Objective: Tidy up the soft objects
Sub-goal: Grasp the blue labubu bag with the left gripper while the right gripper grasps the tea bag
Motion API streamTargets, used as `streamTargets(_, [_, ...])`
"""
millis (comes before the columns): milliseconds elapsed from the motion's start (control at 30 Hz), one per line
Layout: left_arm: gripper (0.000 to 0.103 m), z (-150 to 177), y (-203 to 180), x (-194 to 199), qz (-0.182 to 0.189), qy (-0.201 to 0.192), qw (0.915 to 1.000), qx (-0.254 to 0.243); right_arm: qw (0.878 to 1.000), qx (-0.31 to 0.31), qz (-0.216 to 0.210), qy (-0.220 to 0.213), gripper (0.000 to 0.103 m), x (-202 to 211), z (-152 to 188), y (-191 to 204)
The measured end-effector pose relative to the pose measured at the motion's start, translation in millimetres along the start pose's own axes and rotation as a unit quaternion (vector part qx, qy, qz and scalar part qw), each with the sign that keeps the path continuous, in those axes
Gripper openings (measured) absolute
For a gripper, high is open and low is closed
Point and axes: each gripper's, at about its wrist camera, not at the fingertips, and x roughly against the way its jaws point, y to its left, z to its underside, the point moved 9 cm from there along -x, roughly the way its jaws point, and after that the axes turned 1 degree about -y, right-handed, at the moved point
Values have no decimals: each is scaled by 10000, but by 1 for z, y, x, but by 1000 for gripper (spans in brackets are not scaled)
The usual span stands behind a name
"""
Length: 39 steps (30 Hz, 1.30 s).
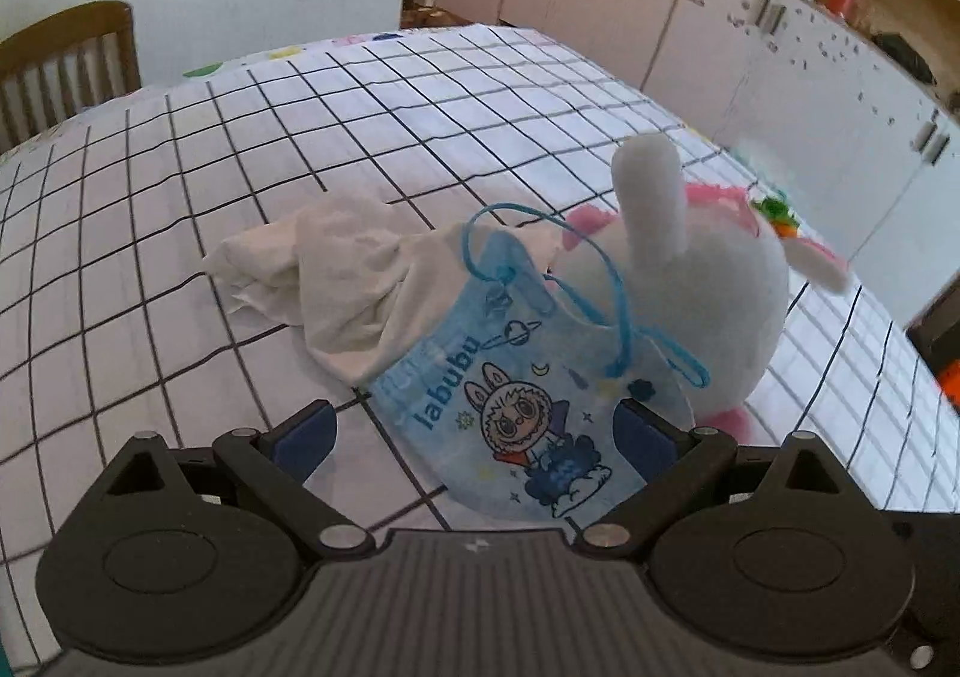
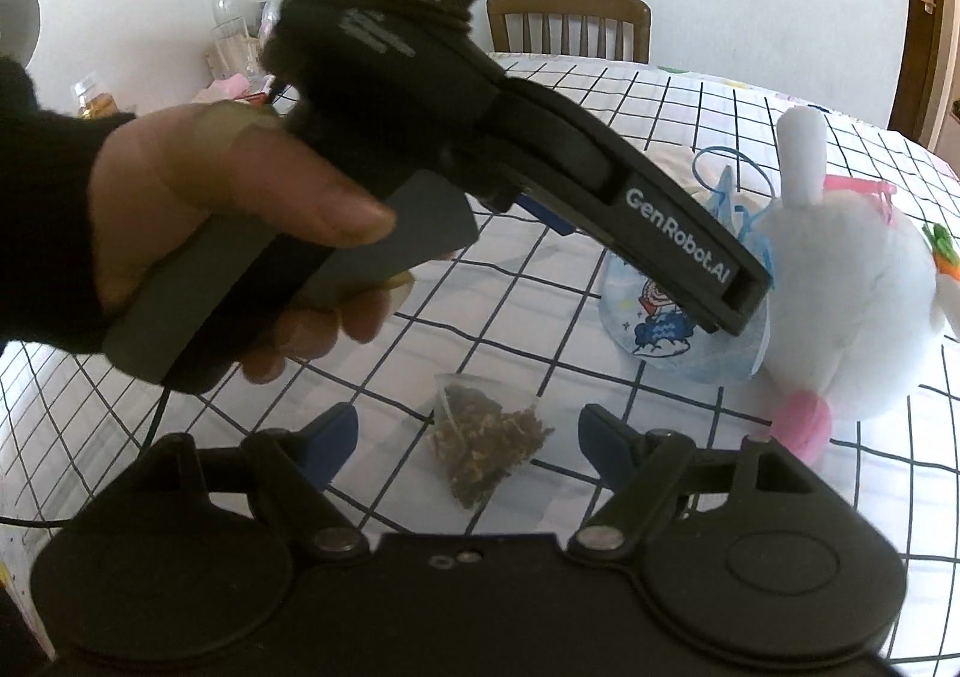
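A blue "labubu" face mask [image 1: 528, 395] with blue ear loops lies on the checked tablecloth, partly over a crumpled white cloth [image 1: 336, 281]. A white plush rabbit [image 1: 708, 281] with pink trim sits just right of it. My left gripper [image 1: 474, 431] is open, its fingers straddling the mask's near edge. In the right wrist view, my right gripper [image 2: 465, 437] is open around a tea bag [image 2: 486, 437] on the table. The left gripper body [image 2: 540, 149], held by a hand, hovers over the mask [image 2: 672, 335] beside the rabbit [image 2: 840, 305].
The checked tablecloth [image 1: 240, 149] covers the table. A wooden chair [image 1: 66, 65] stands at the far left edge; another chair [image 2: 570, 26] is across the table. White cabinets [image 1: 750, 53] line the right. Glassware [image 2: 240, 23] stands at the far left corner.
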Motion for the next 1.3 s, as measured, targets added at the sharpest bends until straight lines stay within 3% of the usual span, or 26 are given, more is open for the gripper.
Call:
streamTargets(400, [99, 1, -3, -9, -149, -108, 9995, -258, 9999, -7, 23, 133, 76, -13, 1, -3])
streamTargets(567, [81, 1, -5, -7, -358, -187, 9982, -448, 9998, 106, 118, 128, 68, -16, 0, -1])
streamTargets(733, [47, -1, -5, -4, -422, -232, 9973, -547, 9992, 235, 281, 130, 56, -16, 0, -2])
streamTargets(833, [35, -3, -2, -2, -495, -230, 9974, -469, 9986, 312, 410, 142, 47, -17, 0, -2])
streamTargets(967, [25, -2, -1, 2, -584, -247, 9967, -503, 9977, 387, 532, 149, 30, -16, 0, -2])
streamTargets(1033, [17, -1, 0, 5, -629, -278, 9962, -535, 9980, 352, 514, 129, 14, -15, 0, -2])
streamTargets(1300, [10, 4, -1, 24, -577, -471, 9960, -499, 9987, -3, 495, -96, 9, 6, -6, -11])
